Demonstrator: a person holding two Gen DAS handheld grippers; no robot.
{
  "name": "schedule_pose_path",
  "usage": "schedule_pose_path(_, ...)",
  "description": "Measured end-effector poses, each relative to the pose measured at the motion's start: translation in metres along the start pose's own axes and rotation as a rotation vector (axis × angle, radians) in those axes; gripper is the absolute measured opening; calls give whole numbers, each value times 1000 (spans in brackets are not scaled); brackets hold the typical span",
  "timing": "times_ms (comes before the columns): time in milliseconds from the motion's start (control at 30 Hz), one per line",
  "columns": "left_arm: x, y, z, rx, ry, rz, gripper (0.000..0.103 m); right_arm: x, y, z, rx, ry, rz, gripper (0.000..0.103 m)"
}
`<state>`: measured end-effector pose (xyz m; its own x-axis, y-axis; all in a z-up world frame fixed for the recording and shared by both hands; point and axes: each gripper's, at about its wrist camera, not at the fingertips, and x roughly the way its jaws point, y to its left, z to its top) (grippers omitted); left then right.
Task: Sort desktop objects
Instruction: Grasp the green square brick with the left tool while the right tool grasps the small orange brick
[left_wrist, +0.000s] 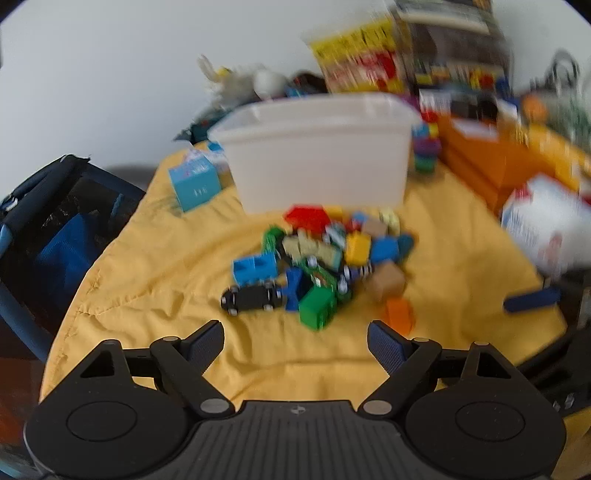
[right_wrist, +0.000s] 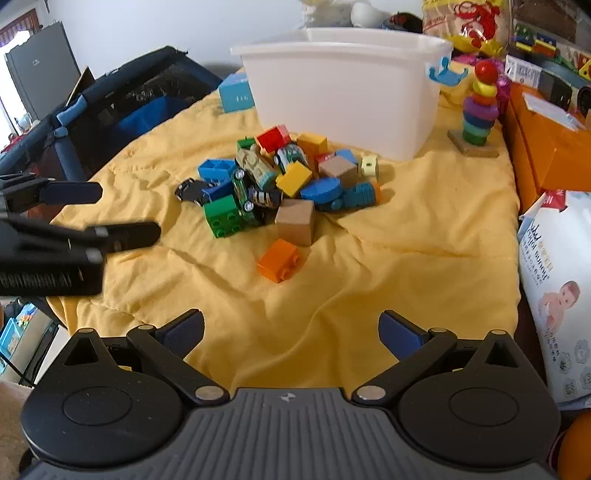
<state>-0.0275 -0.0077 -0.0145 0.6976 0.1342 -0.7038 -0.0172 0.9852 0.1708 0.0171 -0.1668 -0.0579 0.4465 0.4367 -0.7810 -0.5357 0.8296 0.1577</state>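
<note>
while nothing has been lifted yet, this reads as the very start of sorting: both tools hang short of the toys, each with its fingers spread wide and holding nothing.

going left to right in the right wrist view: the left gripper (right_wrist: 122, 212) reaches in from the left edge over the yellow cloth (right_wrist: 406, 258), near the black toy car (right_wrist: 190, 192) but apart from it. the pile of blocks and cars (right_wrist: 284, 181) sits in the middle of the cloth, just in front of the white bin (right_wrist: 343, 96). a green block (right_wrist: 225, 216) marks its near left corner, a brown cube (right_wrist: 295, 220) its near right, and an orange block (right_wrist: 277, 260) lies alone, just ahead of the pile on the near side. the right gripper (right_wrist: 291, 332) faces that orange block across bare cloth.

my judgement: the orange block is the easy first pick, since it has room on all sides for both fingers, whereas the heaped pieces touch one another and may shift.

for room, the cloth is bare on the near side. on the left its edge falls away toward a dark mesh playpen (right_wrist: 122, 99). on the right a ring stacker (right_wrist: 478, 110), an orange box (right_wrist: 546, 147) and a wipes pack (right_wrist: 557, 288) crowd the border, so a swing to the bin should stay central.
</note>
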Motion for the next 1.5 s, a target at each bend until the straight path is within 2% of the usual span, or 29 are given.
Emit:
schedule_pose_path(233,9,-4,-11,13,76,27,88,7,0,1,-28,40,32,103)
schedule_pose_path(333,14,2,-12,-3,107,14,88,9,6,3,-51,44,45,102)
schedule_pose_path(400,18,10,-10,-9,115,0,88,10,8,7,-49,43,39,92)
schedule_pose_path(467,23,15,-9,16,109,-21,88,12,7,13,-11,28,25,76)
schedule_pose_path(533,28,18,-8,75,100,-68,88,16,7,19,31,12,7,73)
schedule_pose_path(633,36,26,-5,180,102,-158,79,27,16,30,62,4,-33,64)
schedule_pose_path(667,38,32,-2,192,96,-201,77,29,22,33,57,-2,-39,54)
schedule_pose_path(733,44,45,3,192,79,-294,66,33,40,37,-4,-30,-83,36)
schedule_pose_path(767,49,50,4,190,79,-335,58,36,48,39,-33,-27,-119,35)
schedule_pose_path(800,56,54,5,193,94,-370,54,40,53,40,-42,-17,-161,35)
schedule_pose_path(933,73,62,7,227,105,-487,53,45,41,40,200,15,-225,30)
schedule_pose_path(1067,83,59,10,273,75,-564,53,35,27,32,389,-32,-245,30)
schedule_pose_path(1133,90,53,12,297,56,-560,51,35,17,30,458,-34,-227,30)
schedule_pose_path(1233,101,43,15,327,58,-536,43,42,9,26,486,-14,-176,30)
schedule_pose_path(1300,105,38,17,323,72,-536,29,47,7,25,468,4,-155,30)
schedule_pose_path(1433,111,36,19,262,99,-534,27,51,10,28,360,3,-108,30)
schedule_pose_path(1500,111,40,20,206,127,-533,27,52,9,29,345,12,-50,30)
